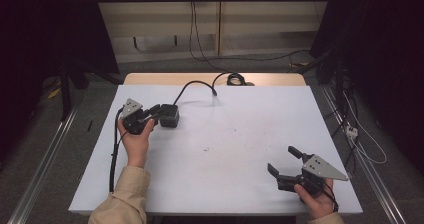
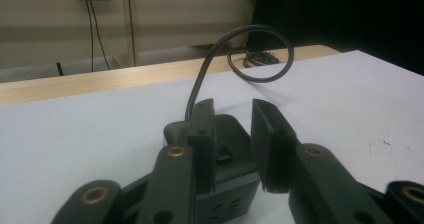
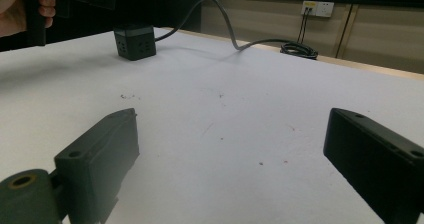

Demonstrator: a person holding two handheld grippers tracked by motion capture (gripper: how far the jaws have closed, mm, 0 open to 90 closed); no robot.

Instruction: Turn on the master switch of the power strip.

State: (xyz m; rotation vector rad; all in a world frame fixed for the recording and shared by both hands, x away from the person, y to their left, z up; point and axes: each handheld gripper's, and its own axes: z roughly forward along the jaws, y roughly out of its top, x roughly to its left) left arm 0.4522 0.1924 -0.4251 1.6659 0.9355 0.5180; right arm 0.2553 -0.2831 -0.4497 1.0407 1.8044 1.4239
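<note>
Where left tool (image 2: 232, 149) straddles power cube (image 2: 227, 156), contact unclear.

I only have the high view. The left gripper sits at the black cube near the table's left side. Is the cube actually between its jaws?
Observer: Yes. In the left gripper view the black cube stands between the jaws of the left gripper, close against both. I cannot tell whether the pads press on it.
Operator: What kind of cube is it?
Observer: The right gripper view shows socket holes in its side faces, so it looks like a power cube, and its cable leaves from the far side.
Operator: Is anything in the right gripper?
Observer: No. The right gripper has its jaws wide apart, with just bare table between them.
</note>
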